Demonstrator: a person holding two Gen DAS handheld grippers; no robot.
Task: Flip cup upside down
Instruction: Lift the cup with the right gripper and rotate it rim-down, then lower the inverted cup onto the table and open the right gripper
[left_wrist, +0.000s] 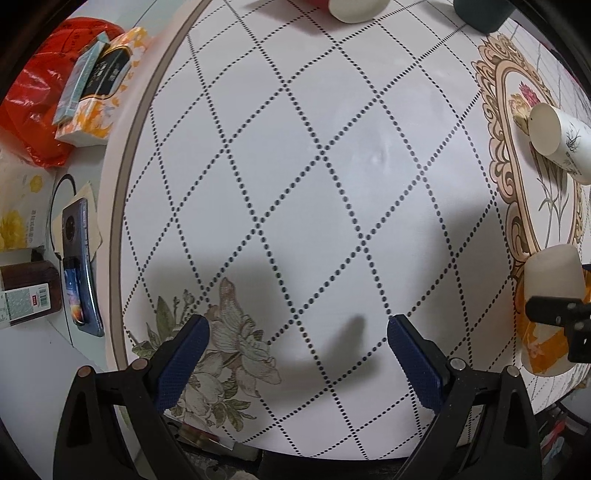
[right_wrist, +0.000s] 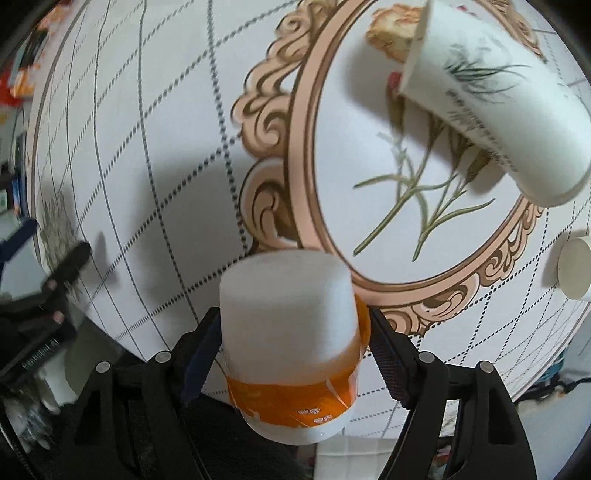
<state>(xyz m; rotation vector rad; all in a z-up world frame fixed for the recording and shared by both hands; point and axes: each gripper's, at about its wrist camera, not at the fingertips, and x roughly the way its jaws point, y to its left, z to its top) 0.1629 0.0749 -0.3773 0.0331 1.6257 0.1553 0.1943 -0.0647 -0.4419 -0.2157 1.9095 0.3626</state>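
Right hand-held gripper (right_wrist: 291, 354) is clamped on the orange-banded cup (right_wrist: 295, 343), held at the near edge of the surface (right_wrist: 166, 147), closed base pointing forward. Looks mid-flip; next move needs rotating it rim-down and setting it flat before release. Left hand-held gripper (left_wrist: 299, 350) hangs wide open, empty. Count: 5 cups visible in all, 1 held; 1 white cup (right_wrist: 495, 110) lies on its side.
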